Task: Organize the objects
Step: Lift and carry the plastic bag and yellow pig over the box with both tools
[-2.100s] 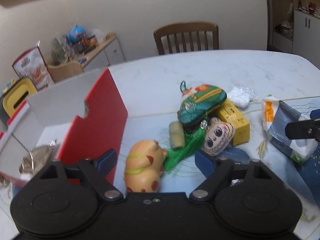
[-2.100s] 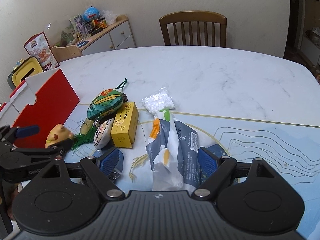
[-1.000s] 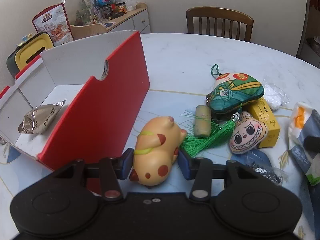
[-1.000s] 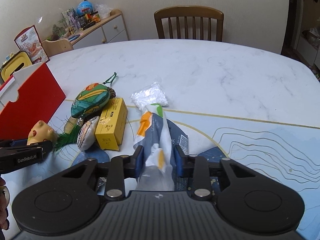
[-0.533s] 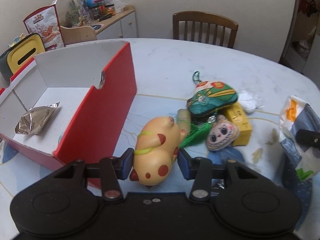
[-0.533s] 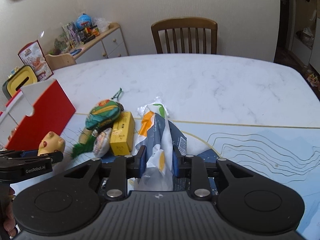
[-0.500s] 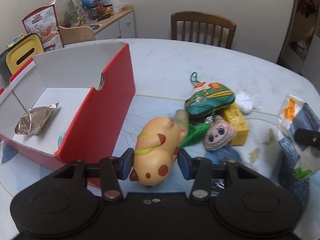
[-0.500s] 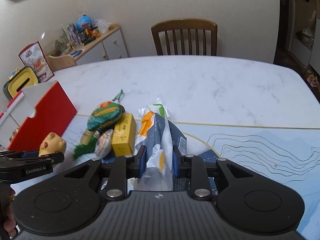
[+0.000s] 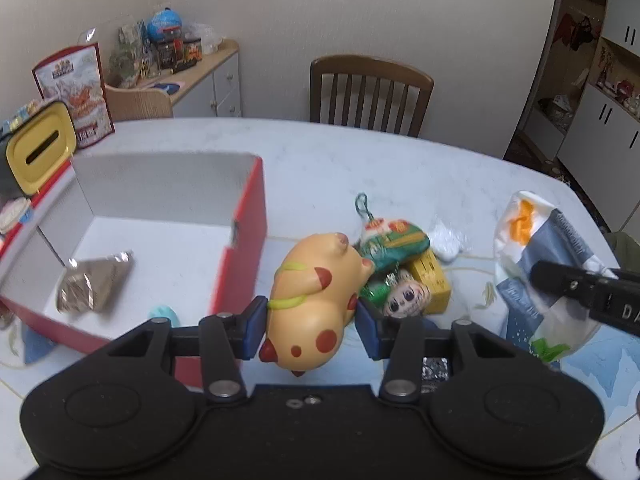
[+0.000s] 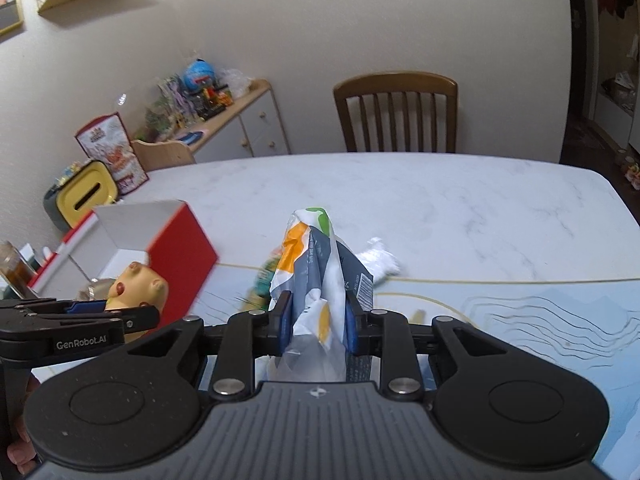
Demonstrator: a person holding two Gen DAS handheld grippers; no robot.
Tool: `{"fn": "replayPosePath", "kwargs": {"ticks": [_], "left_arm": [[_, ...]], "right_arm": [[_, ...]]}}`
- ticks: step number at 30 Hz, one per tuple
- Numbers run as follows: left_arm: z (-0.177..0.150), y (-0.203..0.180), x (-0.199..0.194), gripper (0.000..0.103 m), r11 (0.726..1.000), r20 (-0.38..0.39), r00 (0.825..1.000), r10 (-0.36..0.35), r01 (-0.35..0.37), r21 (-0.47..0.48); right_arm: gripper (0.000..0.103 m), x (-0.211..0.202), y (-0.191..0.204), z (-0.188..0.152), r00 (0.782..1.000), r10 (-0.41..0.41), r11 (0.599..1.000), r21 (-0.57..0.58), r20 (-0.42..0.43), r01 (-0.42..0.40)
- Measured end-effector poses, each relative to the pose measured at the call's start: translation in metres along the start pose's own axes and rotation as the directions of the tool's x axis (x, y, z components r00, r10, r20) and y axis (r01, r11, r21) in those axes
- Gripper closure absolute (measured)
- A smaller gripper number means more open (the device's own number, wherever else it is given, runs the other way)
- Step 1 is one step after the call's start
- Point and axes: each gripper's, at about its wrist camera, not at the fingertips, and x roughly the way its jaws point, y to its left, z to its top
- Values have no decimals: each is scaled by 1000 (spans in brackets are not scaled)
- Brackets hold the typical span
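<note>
Left wrist view: the left gripper (image 9: pixel 310 322) clamps the toy (image 9: pixel 316 292) above the table (image 9: pixel 360 160), just right of the box (image 9: pixel 244 248) wall. Right gripper (image 10: pixel 319 322) pinches the bag (image 10: pixel 316 280), raised, bare marble beyond.

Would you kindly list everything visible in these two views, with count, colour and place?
Squishy pig toy: one, yellow-orange with red spots, held off the table beside the box.
Plastic snack bag: one, white, grey and orange, held off the table.
Open cardboard box: one, red outside, white inside, table's left.
Crumpled foil packet: one, silver, inside box.
Embroidered pouch: one, green, beside yellow carton.
Small carton: one, yellow, on table.
Face-shaped charm: one, beige, before carton.
Clear wrapper: one, whitish, on table.
Marble table: one, white.
Wooden chair: one, brown, behind table.
Left claw: shut on pig.
Right claw: shut on bag.
</note>
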Motion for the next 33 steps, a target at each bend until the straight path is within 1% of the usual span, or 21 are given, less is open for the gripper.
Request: {"fn": "replayPosePath", "kwargs": {"ticks": [2,7,12,21,26,30,33], "left_arm": [[7,9,-5,57,1000,5,1000,-8,8,1],[24,37,-13,57,1000,30,1000,0,0,3],[37,75,-12,57,1000,39,999,15,-15,-3],[55,145,4,57,999,5,999,43,-43,-31],[66,185,19,57,995,-15,997,79,-80,-59],[74,206,34,57,994,-35,995,98,-100,-46],[76,213,45,57,993,-49,992,113,-115,-25]], "right_arm": [[78,-1,13,5,1000,16,1000,3,7,-16],[78,0,50,14,999,39,999,-20,31,-38],[78,7,91,23,997,61,997,-51,44,-59],[78,28,160,31,994,93,992,-95,50,-88],[78,50,192,37,992,114,990,-90,44,-110],[78,67,213,42,991,129,988,-90,30,-126],[78,83,225,42,992,125,987,-102,10,-123]]}}
